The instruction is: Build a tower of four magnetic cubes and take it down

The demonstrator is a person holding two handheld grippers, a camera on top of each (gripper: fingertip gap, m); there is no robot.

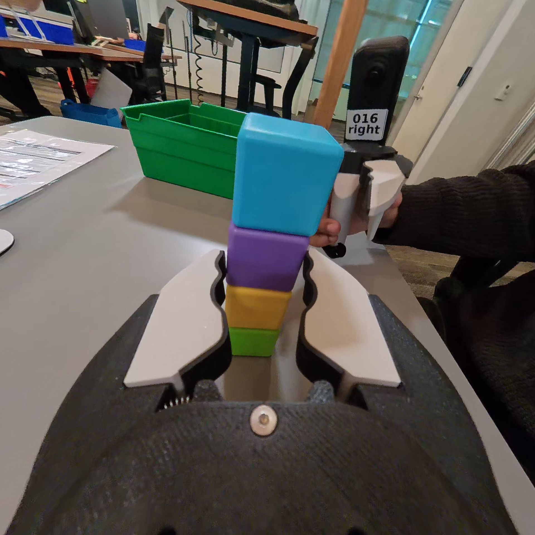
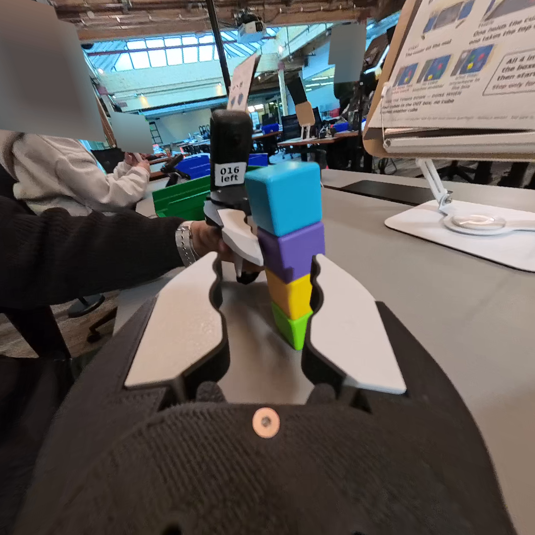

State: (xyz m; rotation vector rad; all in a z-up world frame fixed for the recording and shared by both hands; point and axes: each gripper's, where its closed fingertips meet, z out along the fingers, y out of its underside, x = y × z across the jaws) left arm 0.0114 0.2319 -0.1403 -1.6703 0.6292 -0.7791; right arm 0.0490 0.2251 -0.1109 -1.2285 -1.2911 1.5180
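A stack of cubes stands on the grey table [image 1: 86, 260]: green cube [image 1: 253, 341] at the bottom, then yellow cube [image 1: 256, 308], purple cube [image 1: 266, 257], and a larger blue cube [image 1: 286, 176] on top. My left gripper [image 1: 265, 259] is open, its fingertips on either side of the purple cube, the left one touching or nearly touching it. My right gripper [image 2: 265, 260] is open; the stack [image 2: 292, 260] sits against its right finger. Each gripper shows in the other's view, the right [image 1: 362, 208] and the left [image 2: 252, 246].
A green bin [image 1: 179, 150] stands behind the stack. A printed sheet [image 1: 37, 162] lies at the far left. A document holder [image 2: 463, 72] on a white base [image 2: 463, 231] stands to the right. The table's edge [image 1: 405, 289] runs close to the stack. A person in a light top [image 2: 72, 173] sits behind. There is about 6 cm between the tips of the two grippers.
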